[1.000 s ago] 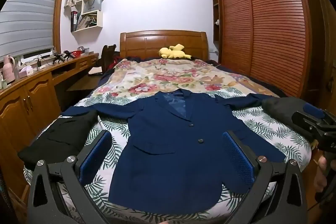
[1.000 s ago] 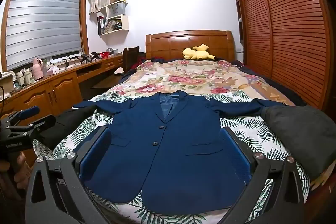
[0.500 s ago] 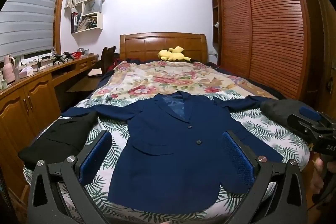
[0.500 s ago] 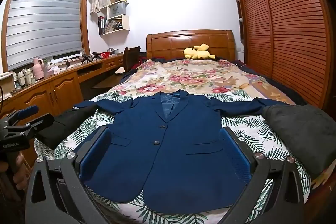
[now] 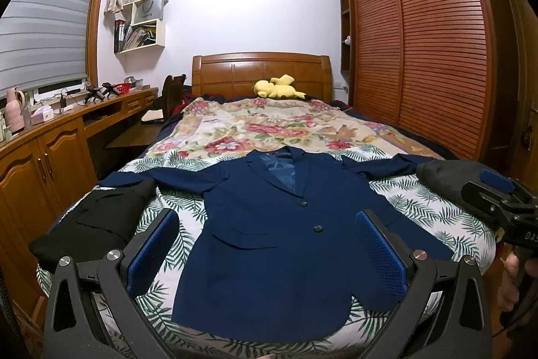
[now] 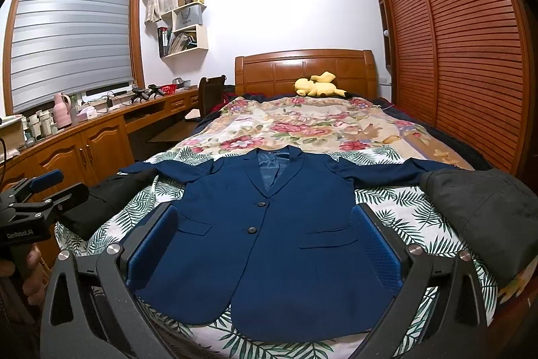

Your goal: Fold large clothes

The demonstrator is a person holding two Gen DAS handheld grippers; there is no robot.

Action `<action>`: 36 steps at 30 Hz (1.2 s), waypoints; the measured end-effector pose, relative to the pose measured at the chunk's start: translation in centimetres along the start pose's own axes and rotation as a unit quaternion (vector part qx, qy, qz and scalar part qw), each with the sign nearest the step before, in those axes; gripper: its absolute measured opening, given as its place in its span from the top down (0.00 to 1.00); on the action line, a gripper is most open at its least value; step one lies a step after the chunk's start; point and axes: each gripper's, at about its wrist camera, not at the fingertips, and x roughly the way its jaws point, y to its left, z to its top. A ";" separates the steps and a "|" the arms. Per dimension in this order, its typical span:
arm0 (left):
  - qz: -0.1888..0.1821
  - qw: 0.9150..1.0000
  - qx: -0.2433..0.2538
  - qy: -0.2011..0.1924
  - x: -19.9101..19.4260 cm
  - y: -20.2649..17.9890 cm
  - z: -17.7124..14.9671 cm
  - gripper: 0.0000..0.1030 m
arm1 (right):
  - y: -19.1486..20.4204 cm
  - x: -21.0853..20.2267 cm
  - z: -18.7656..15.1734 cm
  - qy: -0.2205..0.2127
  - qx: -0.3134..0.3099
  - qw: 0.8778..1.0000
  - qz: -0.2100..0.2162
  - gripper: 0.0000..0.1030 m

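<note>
A navy blue suit jacket (image 5: 289, 234) (image 6: 269, 244) lies flat and face up on the foot of the bed, buttoned, collar toward the headboard, sleeves spread to both sides. My left gripper (image 5: 269, 254) hovers open above the jacket's hem, nothing between its blue pads. My right gripper (image 6: 265, 251) is also open and empty over the hem. Each gripper shows at the edge of the other's view, the right gripper (image 5: 497, 201) and the left gripper (image 6: 37, 201), each held by a hand.
A folded black garment (image 5: 90, 227) lies at the bed's left corner and a dark grey one (image 6: 484, 217) at the right corner. A yellow plush toy (image 5: 279, 88) rests by the headboard. A wooden desk (image 5: 50, 143) runs along the left; a wardrobe (image 5: 433, 49) along the right.
Both views have shifted slightly; the jacket sits a little lower and nearer in frame. Both grippers stay open and the jacket has not moved.
</note>
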 end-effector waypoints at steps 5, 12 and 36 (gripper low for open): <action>0.000 1.000 0.000 0.000 0.0 0.1 0.0 0.00 | -0.2 0.0 0.0 -0.001 0.000 1.000 0.000 0.00; -0.001 1.000 0.001 0.000 0.0 0.1 0.0 0.00 | -0.1 0.1 0.2 -0.001 0.001 1.000 0.000 0.00; -0.003 1.000 0.004 -0.008 -0.4 -0.2 -0.1 0.00 | -0.4 0.0 0.0 -0.002 0.002 1.000 0.001 0.00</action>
